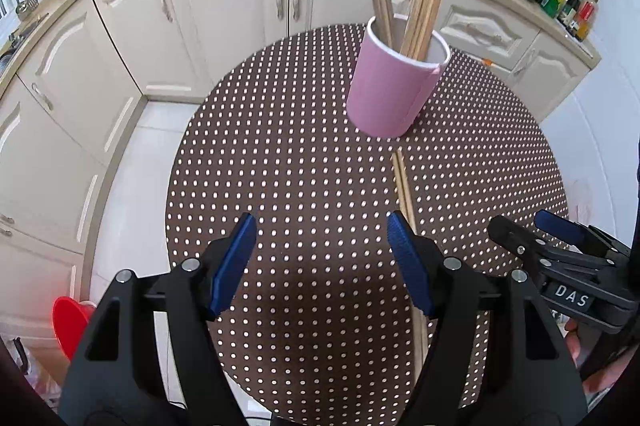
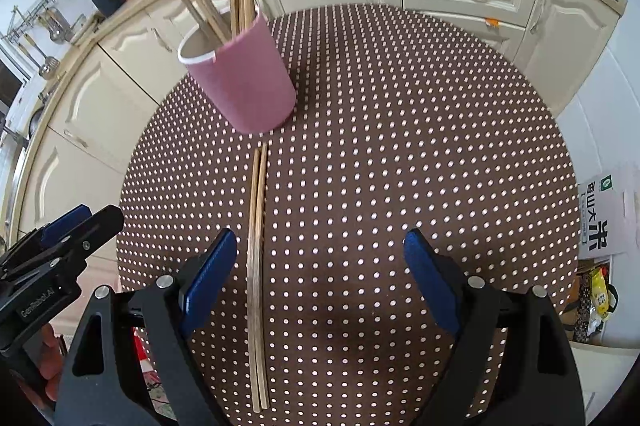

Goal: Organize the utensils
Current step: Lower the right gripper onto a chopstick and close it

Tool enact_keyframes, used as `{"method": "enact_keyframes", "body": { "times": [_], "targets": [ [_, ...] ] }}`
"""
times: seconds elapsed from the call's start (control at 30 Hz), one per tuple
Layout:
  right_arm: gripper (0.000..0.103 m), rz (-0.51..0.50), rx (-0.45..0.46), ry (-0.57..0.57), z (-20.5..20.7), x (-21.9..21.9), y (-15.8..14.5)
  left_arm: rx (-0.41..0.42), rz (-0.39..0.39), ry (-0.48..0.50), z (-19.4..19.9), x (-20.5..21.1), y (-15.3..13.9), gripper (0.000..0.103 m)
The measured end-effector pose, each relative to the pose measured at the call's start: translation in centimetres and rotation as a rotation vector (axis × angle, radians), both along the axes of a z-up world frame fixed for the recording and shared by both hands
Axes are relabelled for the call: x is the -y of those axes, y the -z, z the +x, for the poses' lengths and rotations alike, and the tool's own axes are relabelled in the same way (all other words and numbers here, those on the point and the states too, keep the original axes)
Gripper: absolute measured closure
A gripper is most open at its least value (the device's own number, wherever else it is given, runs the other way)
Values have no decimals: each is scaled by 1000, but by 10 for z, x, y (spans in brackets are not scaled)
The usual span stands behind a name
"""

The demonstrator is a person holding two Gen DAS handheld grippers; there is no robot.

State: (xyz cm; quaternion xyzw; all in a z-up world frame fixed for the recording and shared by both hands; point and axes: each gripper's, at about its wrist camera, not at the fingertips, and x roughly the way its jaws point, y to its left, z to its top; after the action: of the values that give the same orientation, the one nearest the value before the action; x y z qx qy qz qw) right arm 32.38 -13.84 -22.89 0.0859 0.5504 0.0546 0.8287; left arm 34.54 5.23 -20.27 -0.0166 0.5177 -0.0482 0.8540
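Just ahead: chopstick pair (image 2: 258,266) flat on table (image 2: 400,145), inside gaping right gripper (image 2: 320,278); left gripper (image 1: 322,262) empty, spread.

Two wrist views, side by side above the counter (image 1: 280,145)

Both face 12 o'clock, near; they share the pink cup (image 1: 390,93) (image 2: 248,85).

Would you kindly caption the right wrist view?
Open right claw above paired chopsticks lying before the pink cup.
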Motion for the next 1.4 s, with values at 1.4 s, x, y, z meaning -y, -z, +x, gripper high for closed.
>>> {"method": "enact_keyframes", "body": {
  "times": [1.4],
  "targets": [
    [43,-190,-102,-115,71,-76,63,-186,15,35,27,-16,59,33]
  ]
}}
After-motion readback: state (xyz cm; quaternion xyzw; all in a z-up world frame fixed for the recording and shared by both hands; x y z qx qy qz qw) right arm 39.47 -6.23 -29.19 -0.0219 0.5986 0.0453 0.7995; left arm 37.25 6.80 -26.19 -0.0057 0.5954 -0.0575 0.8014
